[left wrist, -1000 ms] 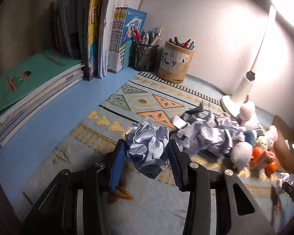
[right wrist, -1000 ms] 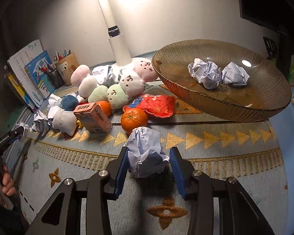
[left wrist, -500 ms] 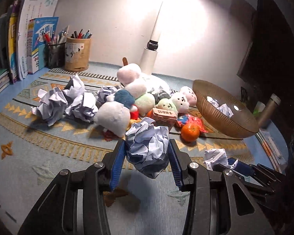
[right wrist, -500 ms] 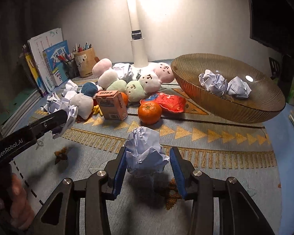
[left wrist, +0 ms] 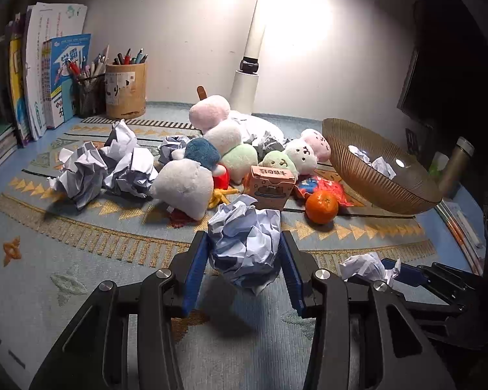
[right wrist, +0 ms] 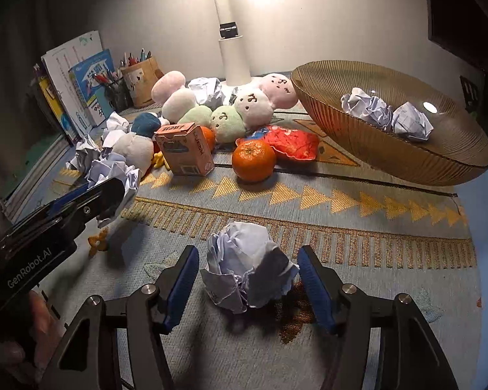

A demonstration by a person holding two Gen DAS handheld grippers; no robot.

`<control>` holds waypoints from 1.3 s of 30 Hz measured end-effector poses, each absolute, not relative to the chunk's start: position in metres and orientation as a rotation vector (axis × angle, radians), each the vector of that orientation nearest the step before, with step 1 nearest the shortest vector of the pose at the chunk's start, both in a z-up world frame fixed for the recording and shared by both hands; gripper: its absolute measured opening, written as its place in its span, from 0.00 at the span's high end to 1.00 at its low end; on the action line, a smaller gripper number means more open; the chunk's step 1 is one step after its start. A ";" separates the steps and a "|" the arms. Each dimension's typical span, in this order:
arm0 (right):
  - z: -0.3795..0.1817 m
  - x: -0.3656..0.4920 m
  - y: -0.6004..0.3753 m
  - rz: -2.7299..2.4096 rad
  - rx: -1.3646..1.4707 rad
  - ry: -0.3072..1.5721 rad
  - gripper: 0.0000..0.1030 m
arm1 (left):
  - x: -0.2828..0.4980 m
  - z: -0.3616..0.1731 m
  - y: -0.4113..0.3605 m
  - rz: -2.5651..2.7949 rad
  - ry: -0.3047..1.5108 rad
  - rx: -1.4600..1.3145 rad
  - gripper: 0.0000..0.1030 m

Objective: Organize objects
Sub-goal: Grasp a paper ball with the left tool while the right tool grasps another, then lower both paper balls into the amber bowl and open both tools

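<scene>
My left gripper (left wrist: 244, 260) is shut on a crumpled paper ball (left wrist: 244, 243) and holds it above the patterned mat; it also shows in the right wrist view (right wrist: 110, 188). My right gripper (right wrist: 249, 279) is open, with gaps on both sides of a second paper ball (right wrist: 247, 266) lying on the mat between its fingers. That ball and gripper show at the right of the left wrist view (left wrist: 364, 265). A ribbed amber bowl (right wrist: 406, 156) at the right holds two paper balls (right wrist: 387, 117).
Plush toys (right wrist: 240, 107), an orange (right wrist: 253, 159), a small orange box (right wrist: 185, 149) and a red packet (right wrist: 292, 143) lie mid-mat. More paper balls (left wrist: 107, 165) lie at the left. A lamp post (left wrist: 247, 74), pen holders (left wrist: 125, 89) and books (left wrist: 48, 81) stand at the back.
My right gripper's jaws have spread, letting go of its paper ball, which now rests on the mat. My left gripper swung right from the books toward the bowl, still holding its ball.
</scene>
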State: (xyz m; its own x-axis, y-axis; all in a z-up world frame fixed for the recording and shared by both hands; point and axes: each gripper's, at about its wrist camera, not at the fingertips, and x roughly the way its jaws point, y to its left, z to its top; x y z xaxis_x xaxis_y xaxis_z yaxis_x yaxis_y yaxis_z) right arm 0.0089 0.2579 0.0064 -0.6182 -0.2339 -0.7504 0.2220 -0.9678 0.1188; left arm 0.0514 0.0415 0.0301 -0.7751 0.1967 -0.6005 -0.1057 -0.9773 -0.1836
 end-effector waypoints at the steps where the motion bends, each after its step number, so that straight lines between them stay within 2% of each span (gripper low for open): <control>1: 0.008 0.011 0.257 -2.638 1.202 -0.012 0.50 | 0.051 0.030 0.042 2.806 -0.208 -0.977 0.60; 3: 0.014 0.016 0.262 -2.718 1.175 -0.013 0.54 | 0.052 0.032 0.044 2.780 -0.202 -0.980 0.60; 6: 0.036 0.024 0.280 -2.713 1.098 -0.107 0.54 | 0.053 0.044 0.057 2.737 -0.186 -0.971 0.60; 12: 0.112 0.023 0.340 -2.975 0.856 -0.172 0.52 | 0.032 0.112 0.123 2.634 -0.105 -0.772 0.60; 17: 0.120 -0.015 0.406 -3.050 0.967 -0.474 0.52 | -0.019 0.118 0.178 2.528 -0.047 -0.823 0.58; 20: 0.111 -0.036 0.425 -3.033 1.028 -0.564 0.51 | -0.038 0.111 0.200 2.512 0.011 -0.828 0.57; 21: 0.107 -0.043 0.429 -3.006 1.050 -0.591 0.48 | -0.043 0.108 0.205 2.500 0.013 -0.831 0.52; 22: 0.102 -0.050 0.432 -2.972 1.077 -0.619 0.46 | -0.048 0.104 0.209 2.481 0.006 -0.846 0.36; 23: 0.096 -0.055 0.436 -2.947 1.099 -0.649 0.43 | -0.052 0.100 0.210 2.479 -0.004 -0.868 0.13; 24: 0.092 -0.058 0.439 -2.935 1.120 -0.669 0.43 | -0.054 0.098 0.208 2.486 -0.024 -0.875 0.08; 31: 0.093 -0.041 0.436 -2.965 1.133 -0.624 0.43 | -0.035 0.101 0.163 2.488 -0.164 -0.871 0.07; 35: 0.109 -0.024 0.401 -2.991 1.094 -0.456 0.43 | -0.009 0.113 0.126 2.550 -0.219 -0.818 0.07; 37: 0.118 -0.014 0.376 -2.977 1.050 -0.374 0.37 | 0.010 0.121 0.104 2.592 -0.239 -0.768 0.07; 39: 0.125 -0.002 0.350 -2.975 1.002 -0.292 0.37 | 0.029 0.128 0.081 2.647 -0.245 -0.724 0.07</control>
